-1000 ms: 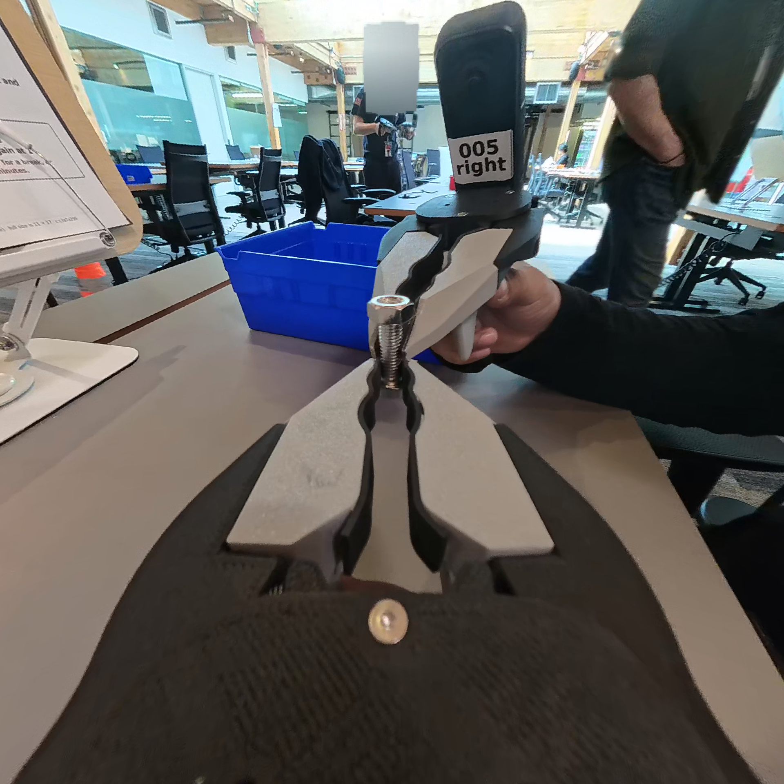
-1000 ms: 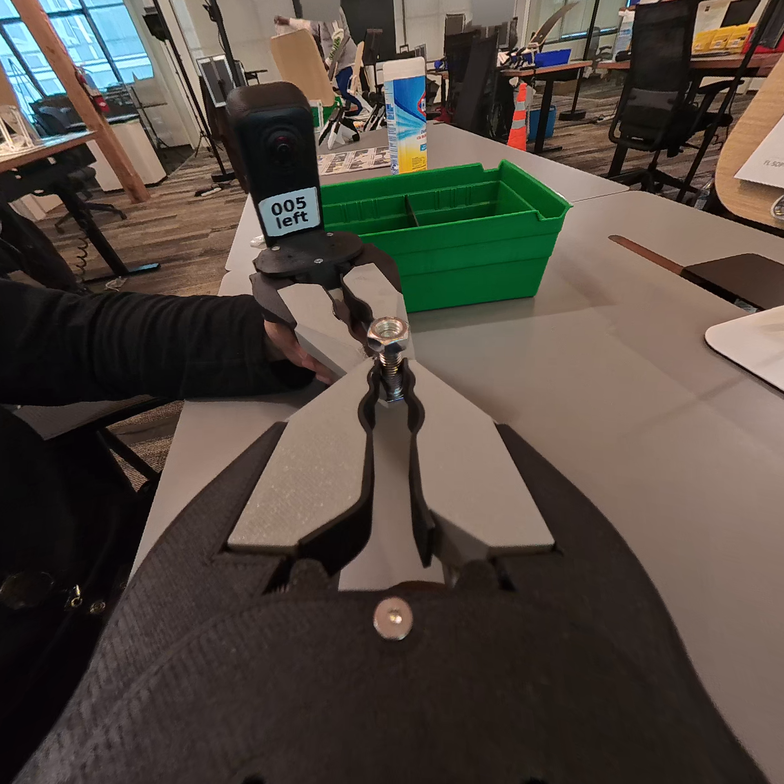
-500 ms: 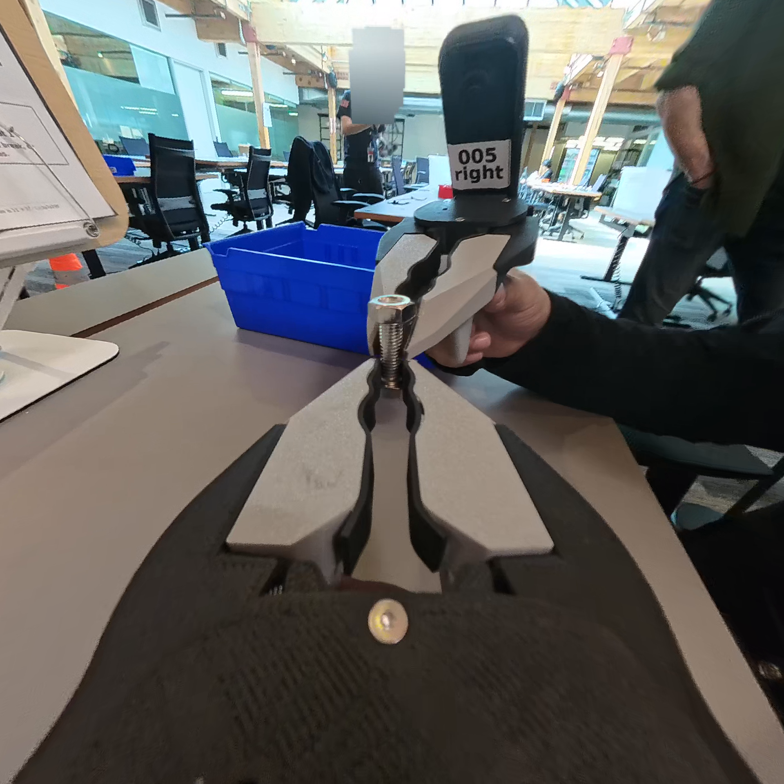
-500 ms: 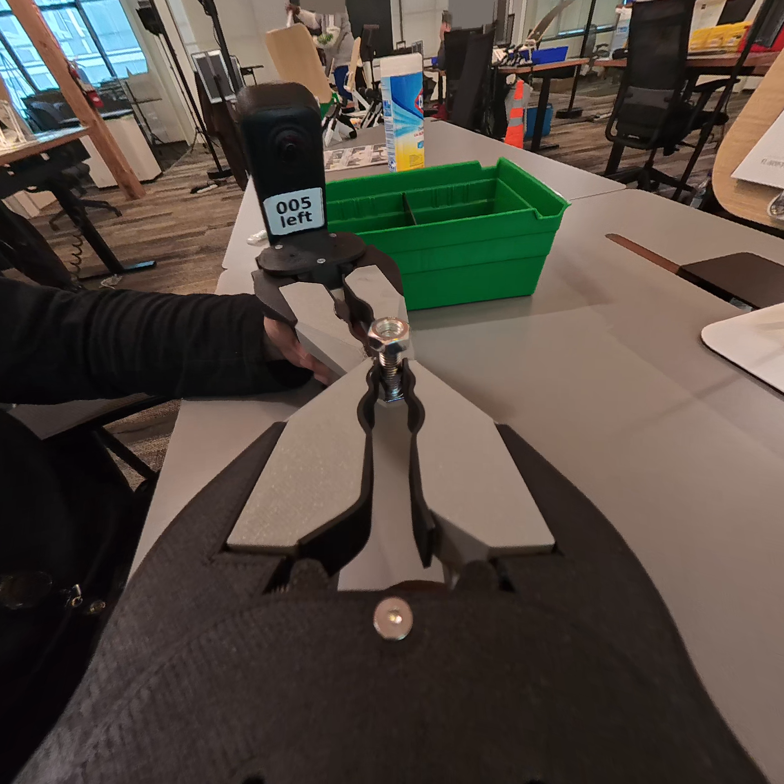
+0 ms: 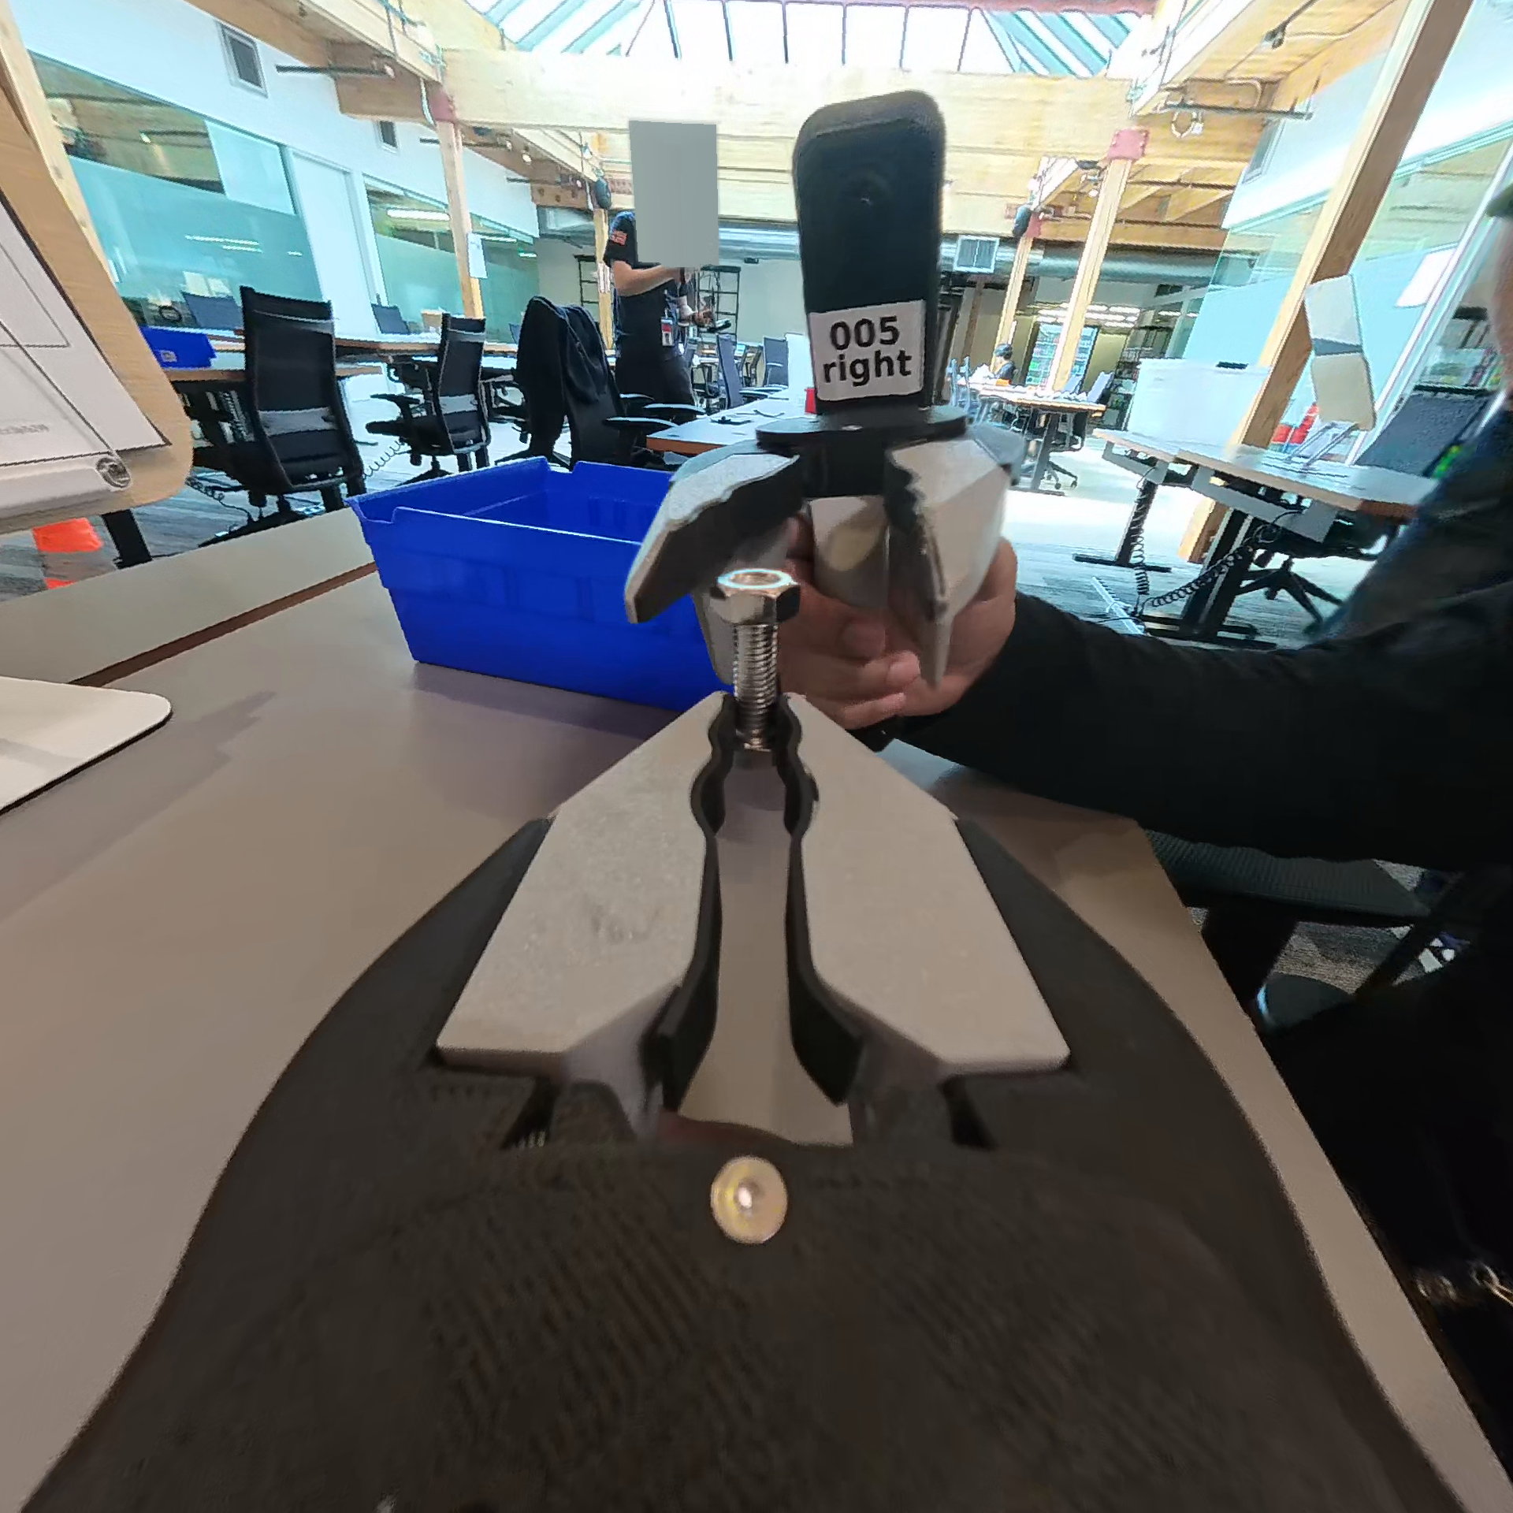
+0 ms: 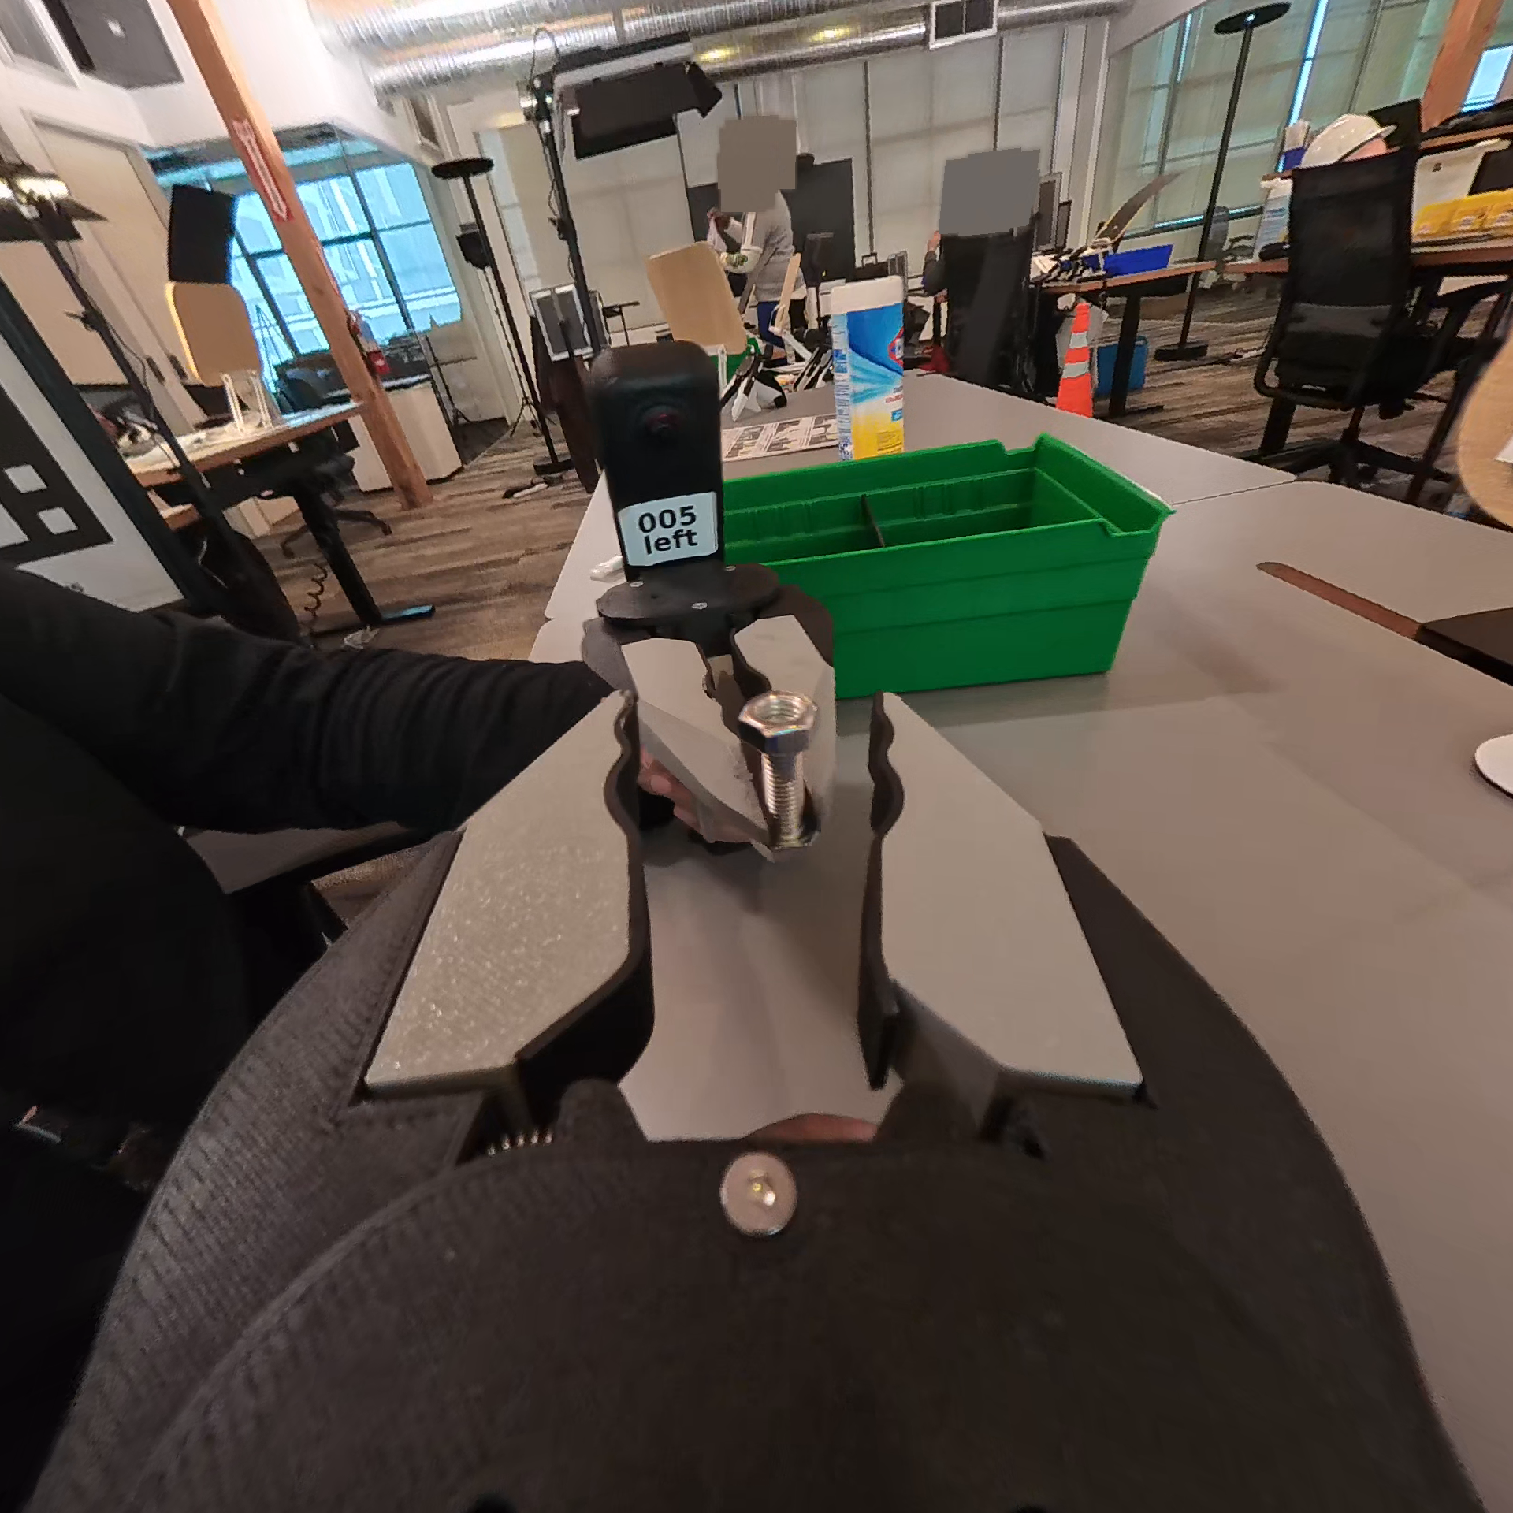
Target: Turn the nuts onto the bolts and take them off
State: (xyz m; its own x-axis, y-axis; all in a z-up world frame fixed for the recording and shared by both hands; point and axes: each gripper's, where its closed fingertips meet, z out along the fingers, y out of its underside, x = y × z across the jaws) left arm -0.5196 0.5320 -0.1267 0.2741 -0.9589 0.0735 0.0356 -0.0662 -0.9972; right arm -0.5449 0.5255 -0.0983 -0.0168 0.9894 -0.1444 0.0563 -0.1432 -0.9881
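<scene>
A steel bolt [image 5: 751, 679] stands upright with a hex nut [image 5: 753, 602] at its top end. My left gripper [image 5: 755, 724] is shut on the bolt's lower end and holds it above the grey table [image 5: 246, 819]. My right gripper [image 6: 751, 720] is open, with its fingers spread to either side of the nut [image 6: 776, 720] and not touching it. The bolt [image 6: 782, 786] shows between them, held by the left gripper [image 6: 788, 833]. In the left wrist view the right gripper [image 5: 790, 639] stands just behind the nut, jaws apart.
A blue bin [image 5: 524, 573] stands on the table behind the bolt. A green divided bin [image 6: 941, 589] stands on the far side, with a wipes canister [image 6: 868, 368] behind it. A white stand base [image 5: 57, 729] lies at the left. Office chairs and people stand beyond. The tips of both grippers are at nearly the same place.
My right gripper has opened and let go of the nut and bolt, and has tilted. My left gripper still holds the bolt, shifted slightly.
</scene>
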